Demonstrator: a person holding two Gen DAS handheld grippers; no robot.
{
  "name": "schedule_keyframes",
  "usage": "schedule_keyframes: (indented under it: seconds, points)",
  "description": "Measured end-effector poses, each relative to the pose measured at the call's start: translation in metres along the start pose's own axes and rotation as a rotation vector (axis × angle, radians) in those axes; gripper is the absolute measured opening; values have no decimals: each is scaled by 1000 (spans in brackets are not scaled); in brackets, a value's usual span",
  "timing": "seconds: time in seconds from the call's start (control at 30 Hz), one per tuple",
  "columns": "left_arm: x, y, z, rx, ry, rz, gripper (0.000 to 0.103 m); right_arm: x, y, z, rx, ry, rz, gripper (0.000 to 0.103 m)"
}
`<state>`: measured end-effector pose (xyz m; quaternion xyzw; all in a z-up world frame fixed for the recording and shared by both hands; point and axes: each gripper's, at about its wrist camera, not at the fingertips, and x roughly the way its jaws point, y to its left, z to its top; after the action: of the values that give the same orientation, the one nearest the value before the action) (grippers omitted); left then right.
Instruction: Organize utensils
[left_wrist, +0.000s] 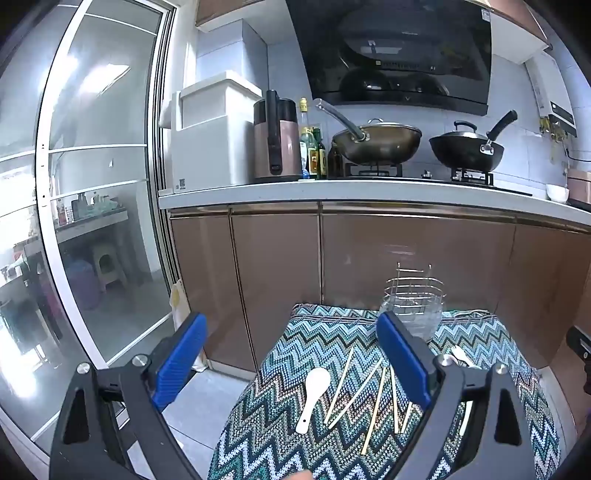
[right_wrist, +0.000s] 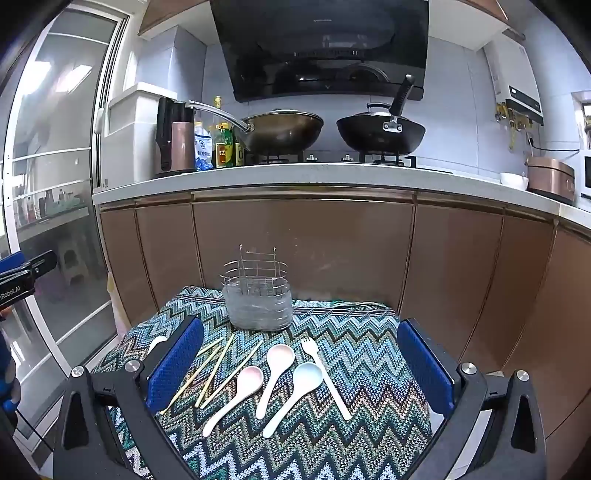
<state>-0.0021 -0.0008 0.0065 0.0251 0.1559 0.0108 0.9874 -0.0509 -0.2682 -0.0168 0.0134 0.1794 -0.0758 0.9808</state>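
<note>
A wire utensil holder (right_wrist: 257, 295) stands at the far side of a small table with a zigzag cloth (right_wrist: 332, 424). In front of it lie several wooden chopsticks (right_wrist: 218, 369), a pink spoon (right_wrist: 236, 397), a second pink spoon (right_wrist: 275, 373), a pale blue spoon (right_wrist: 295, 387) and a white fork (right_wrist: 325, 373). A white spoon (left_wrist: 314, 395) lies left of the chopsticks (left_wrist: 354, 391) in the left wrist view, with the holder (left_wrist: 413, 299) beyond. My left gripper (left_wrist: 291, 354) and my right gripper (right_wrist: 301, 354) hover wide open over the cloth, holding nothing.
Brown cabinet doors (right_wrist: 303, 251) rise right behind the table. On the white counter (right_wrist: 295, 177) stand two woks (right_wrist: 380, 133), bottles and a kettle (right_wrist: 175, 136). A glass sliding door (left_wrist: 92, 184) is on the left, tiled floor (left_wrist: 207, 406) beside the table.
</note>
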Motion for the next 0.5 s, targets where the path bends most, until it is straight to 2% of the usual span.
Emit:
schedule_keyframes:
  seconds: [0.5]
  points:
    - [-5, 0, 0, -18, -16, -12, 93, 3, 1, -1, -20, 11, -18, 103]
